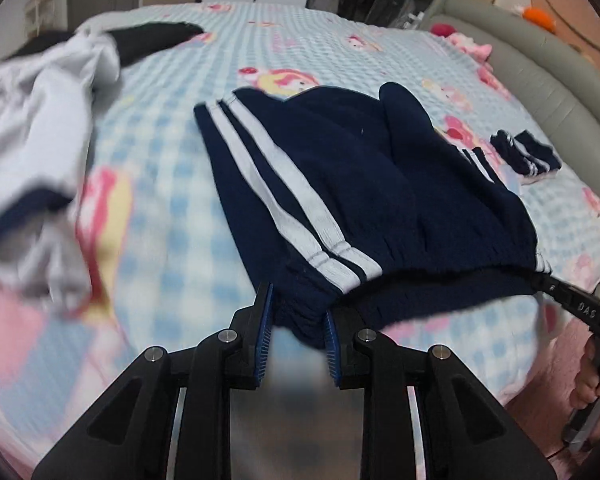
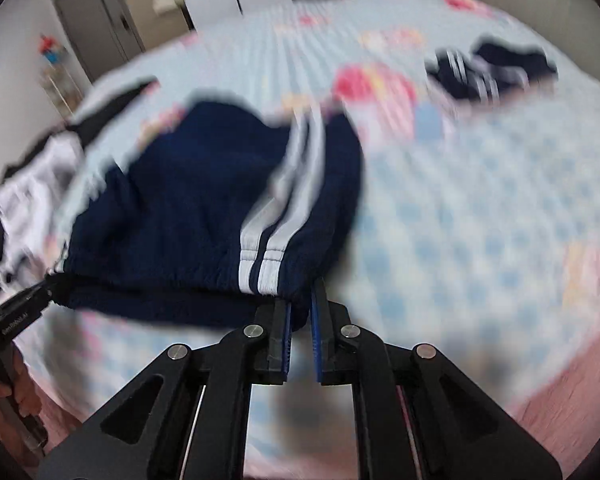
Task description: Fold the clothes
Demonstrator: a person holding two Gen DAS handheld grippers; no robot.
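Navy shorts (image 1: 360,184) with two white side stripes lie on the bed, their elastic waistband toward me. My left gripper (image 1: 298,312) is shut on the waistband's left corner. My right gripper (image 2: 300,300) is shut on the other corner of the same shorts (image 2: 204,200), by the white stripes. Each gripper shows at the far waistband end in the other's view: the right one in the left wrist view (image 1: 540,282), the left one in the right wrist view (image 2: 50,280). The waistband is stretched between them near the bed's front edge.
The bed has a light blue checked cartoon sheet (image 1: 172,200). A white and dark garment pile (image 1: 40,128) lies at the left. A small folded navy striped item (image 1: 526,156) lies at the right, also in the right wrist view (image 2: 492,68). A grey padded bed frame (image 1: 540,52) runs along the far right.
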